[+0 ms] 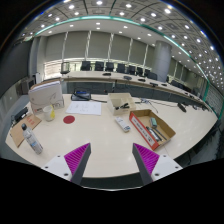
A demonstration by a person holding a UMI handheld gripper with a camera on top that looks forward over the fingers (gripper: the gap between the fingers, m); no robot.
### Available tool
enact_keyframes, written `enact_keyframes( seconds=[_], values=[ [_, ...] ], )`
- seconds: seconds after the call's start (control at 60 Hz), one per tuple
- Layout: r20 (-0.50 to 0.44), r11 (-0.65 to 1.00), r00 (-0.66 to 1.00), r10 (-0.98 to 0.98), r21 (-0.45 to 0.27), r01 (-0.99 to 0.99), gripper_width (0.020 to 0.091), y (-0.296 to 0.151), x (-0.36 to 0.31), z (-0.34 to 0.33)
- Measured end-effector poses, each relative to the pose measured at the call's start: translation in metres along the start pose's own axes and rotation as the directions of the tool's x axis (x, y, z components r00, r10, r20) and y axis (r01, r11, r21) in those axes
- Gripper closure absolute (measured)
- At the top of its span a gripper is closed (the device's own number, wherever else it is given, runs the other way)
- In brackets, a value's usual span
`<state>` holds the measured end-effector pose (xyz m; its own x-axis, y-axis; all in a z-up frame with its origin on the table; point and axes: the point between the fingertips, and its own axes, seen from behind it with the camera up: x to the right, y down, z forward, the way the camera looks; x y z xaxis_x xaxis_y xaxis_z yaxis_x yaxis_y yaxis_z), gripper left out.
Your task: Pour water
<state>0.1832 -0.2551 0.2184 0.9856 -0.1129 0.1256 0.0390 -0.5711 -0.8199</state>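
Gripper (112, 160) hangs high over the table (100, 135), fingers spread wide, nothing between the pads. No pourer or cup is clearly identifiable from here. Best guess: the bottle-like thing (33, 141) lying flat by the table's near edge, left of the left finger, long axis slanting away. Orange tray (153, 128) sits ahead-right. If that's the target, the move is down and left

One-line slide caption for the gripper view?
Open claw hovers above a white table, holding nothing, an open cardboard box just beyond its fingers.
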Motion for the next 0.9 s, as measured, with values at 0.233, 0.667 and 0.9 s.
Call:
enact_keyframes(
  seconds=[0.233, 0.667, 0.9],
  values=[
    [0.035, 0.999, 0.999, -0.031, -0.027, 0.032, 0.0244, 0.028, -0.103, -0.008],
    [0.272, 0.996, 0.959, -0.084, 0.029, 0.079, 0.0243, 0.082, -0.361, 0.002],
    [0.255, 0.987, 0.965, -0.056, 0.161, 0.015, 0.0242, 0.058, -0.415, 0.06]
  ],
)
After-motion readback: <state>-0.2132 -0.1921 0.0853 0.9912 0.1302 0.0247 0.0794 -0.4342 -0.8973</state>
